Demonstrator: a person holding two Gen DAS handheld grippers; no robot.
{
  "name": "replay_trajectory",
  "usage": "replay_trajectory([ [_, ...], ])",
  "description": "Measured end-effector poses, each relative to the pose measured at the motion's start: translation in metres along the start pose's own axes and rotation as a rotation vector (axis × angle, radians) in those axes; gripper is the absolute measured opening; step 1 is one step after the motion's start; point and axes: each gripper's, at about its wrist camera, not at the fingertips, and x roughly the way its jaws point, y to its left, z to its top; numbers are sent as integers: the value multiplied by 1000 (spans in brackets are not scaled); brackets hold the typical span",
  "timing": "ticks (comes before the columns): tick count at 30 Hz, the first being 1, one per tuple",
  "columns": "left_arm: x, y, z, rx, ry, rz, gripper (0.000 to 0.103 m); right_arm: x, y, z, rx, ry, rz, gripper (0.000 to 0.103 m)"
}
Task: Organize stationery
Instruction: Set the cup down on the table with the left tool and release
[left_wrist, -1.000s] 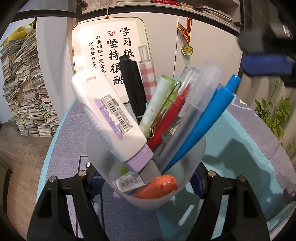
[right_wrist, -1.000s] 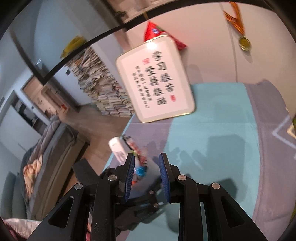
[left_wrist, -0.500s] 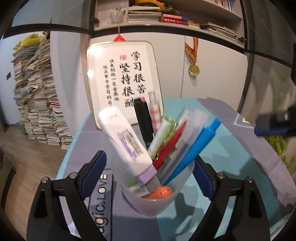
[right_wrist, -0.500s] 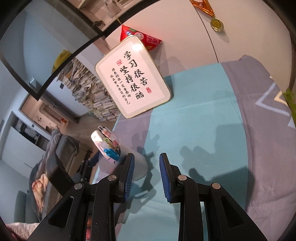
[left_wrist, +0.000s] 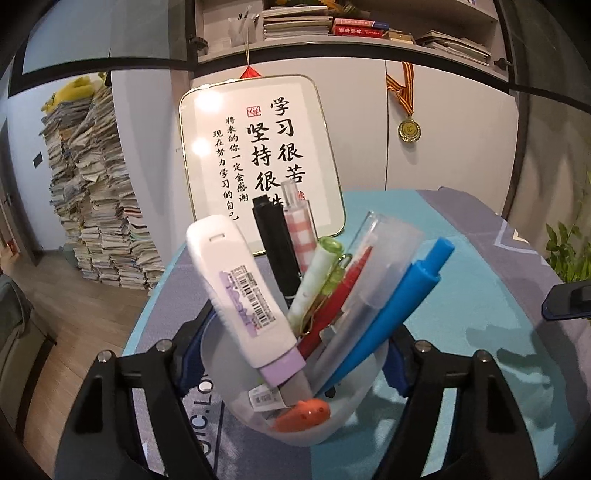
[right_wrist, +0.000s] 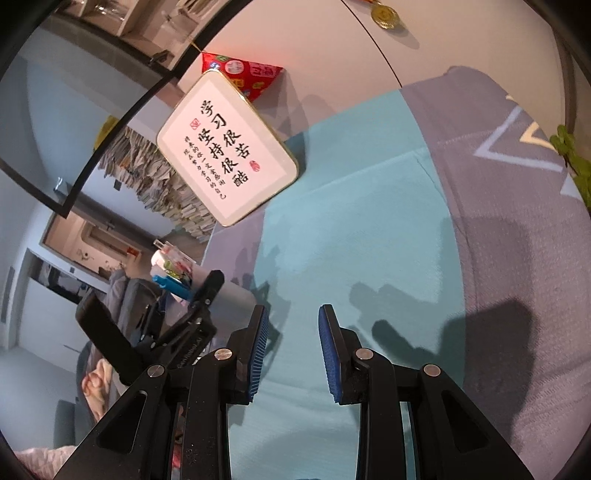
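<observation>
A translucent pen cup (left_wrist: 343, 413) stands on the table between my left gripper's (left_wrist: 291, 369) fingers. The blue pads sit close on both sides of it; contact cannot be told. The cup holds a white correction tape (left_wrist: 236, 295), a blue pen (left_wrist: 399, 314), a red pen (left_wrist: 332, 306), a black marker (left_wrist: 275, 251), a checked pen (left_wrist: 299, 225) and an orange piece (left_wrist: 306, 421) at the bottom. My right gripper (right_wrist: 293, 350) is open and empty above the teal mat (right_wrist: 351, 229). The cup (right_wrist: 221, 295) shows at its left with the left gripper.
A framed calligraphy sign (left_wrist: 258, 155) leans on the white cabinet behind the cup. A medal (left_wrist: 409, 129) hangs on the cabinet door. Stacks of papers (left_wrist: 96, 199) stand on the floor at left. A green plant (left_wrist: 569, 251) is at the right edge.
The left gripper opened and drew back from the cup, then closed in beside it again. The right gripper moved right and away from the cup, staying open.
</observation>
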Motion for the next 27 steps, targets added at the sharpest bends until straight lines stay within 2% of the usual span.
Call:
replay_trajectory([
  [4,0,-11,5,8,-7,-28,74,2,-7,1,10,1,9,29],
  [8,-2,-35,15,57,-65,-40,74,-1,-12,1,11,-12,9,29],
  [11,1,-54,24,82,-82,-91,74,-6,-18,2,17,-35,-8,29],
  [24,27,-109,44,133,-109,-168,74,-19,-46,5,57,-79,-35,29],
  [27,33,-114,45,128,-88,-190,74,-22,-49,6,57,-92,-55,29],
])
